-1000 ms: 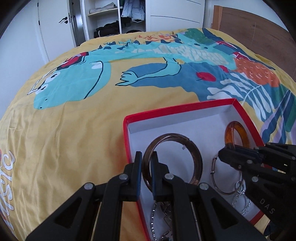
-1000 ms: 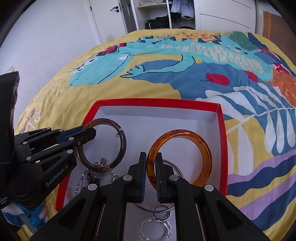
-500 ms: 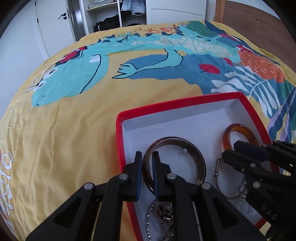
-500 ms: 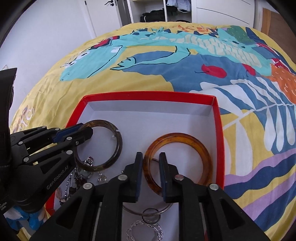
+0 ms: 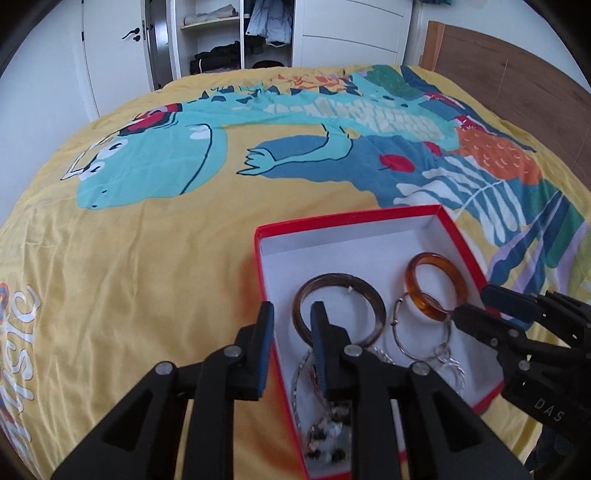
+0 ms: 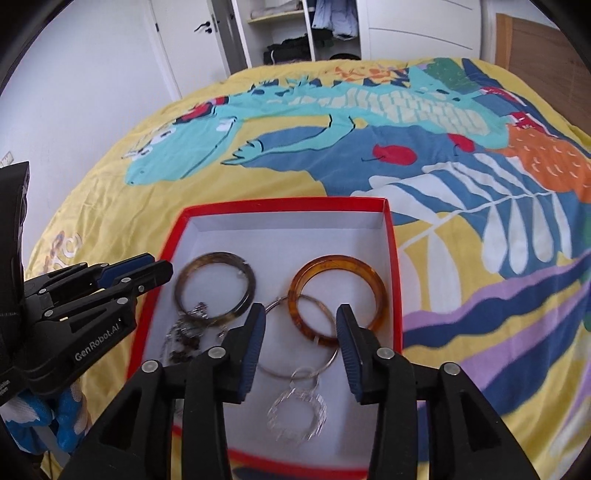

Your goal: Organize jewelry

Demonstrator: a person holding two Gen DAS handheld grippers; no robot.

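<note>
Amber translucent resin bangle (image 6: 339, 297) lies flat in the red-walled white-floored box (image 6: 393, 266), directly ahead of the right gripper (image 6: 300, 345); dark brown bangle (image 5: 339, 308) lies beside it, nearer the left gripper (image 5: 293, 349). Both sets of jaws are opening, gripping nothing.

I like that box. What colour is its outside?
Red box, white inside; clearest in the right wrist view.

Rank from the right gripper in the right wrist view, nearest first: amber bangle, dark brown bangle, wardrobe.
Right gripper, jaws opening, nothing clamped.
1. Amber bangle: its near rim sits between the fingers, in the red box.
2. Dark brown bangle: left in the box.
3. Wardrobe: beyond the bed.
</note>
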